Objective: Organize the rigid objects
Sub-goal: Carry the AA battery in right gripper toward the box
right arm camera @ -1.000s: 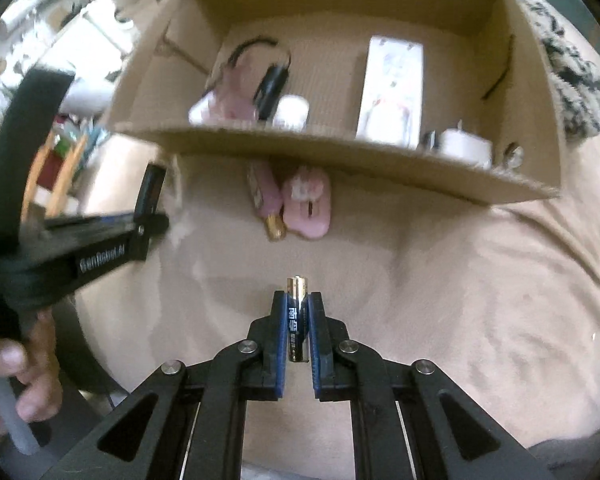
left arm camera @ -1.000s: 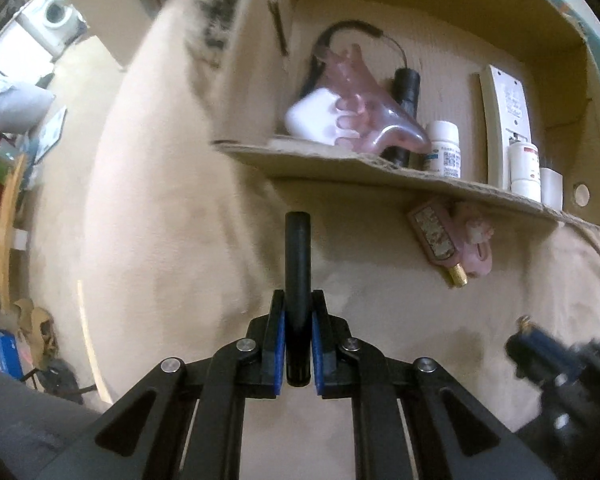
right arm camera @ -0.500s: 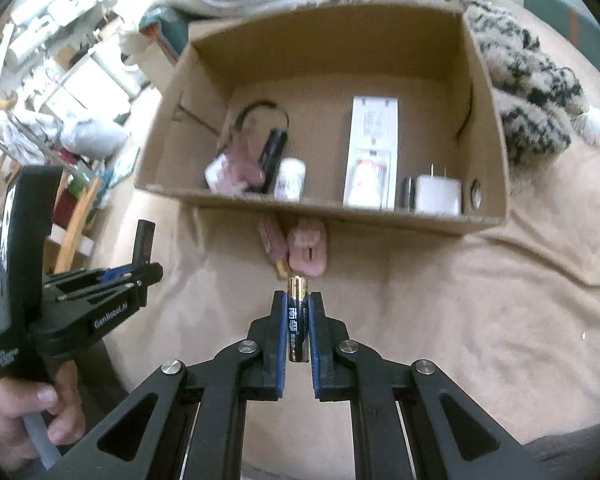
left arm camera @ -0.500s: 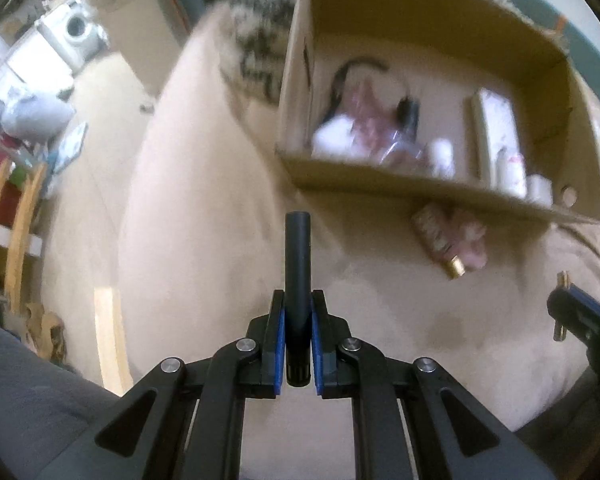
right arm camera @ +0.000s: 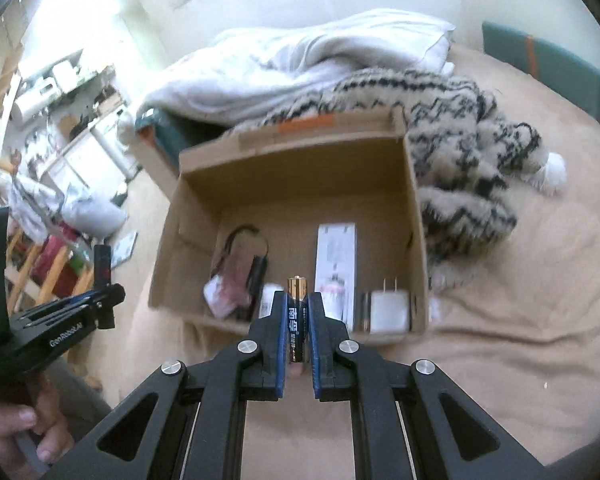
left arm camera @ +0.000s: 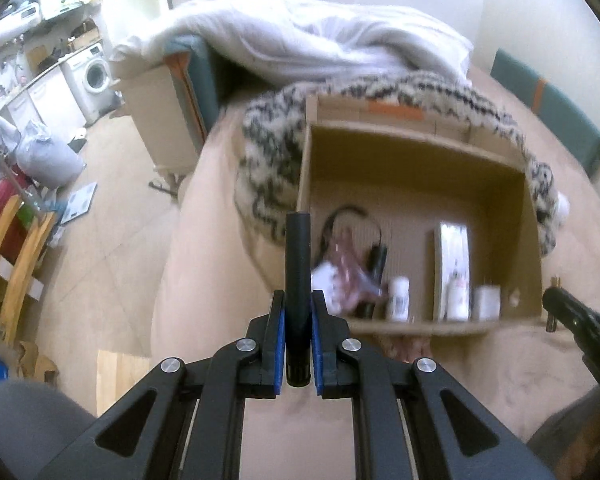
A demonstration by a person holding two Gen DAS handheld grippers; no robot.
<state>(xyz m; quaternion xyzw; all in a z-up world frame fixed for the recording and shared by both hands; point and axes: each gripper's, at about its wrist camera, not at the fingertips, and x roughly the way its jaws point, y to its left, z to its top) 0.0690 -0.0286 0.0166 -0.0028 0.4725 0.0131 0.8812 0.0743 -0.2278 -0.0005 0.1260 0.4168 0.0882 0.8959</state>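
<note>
Matt brown cardboard box (right arm camera: 204,184); glossy battery (right arm camera: 297,320); matt black cylinder (left arm camera: 298,264); fuzzy knit blanket (right arm camera: 468,184)

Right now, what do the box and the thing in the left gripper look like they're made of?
Box: brown cardboard, matt, with raw cut edges. Black cylinder in the left gripper: probably plastic or rubber-coated, smooth dull surface; can't tell which.
</note>
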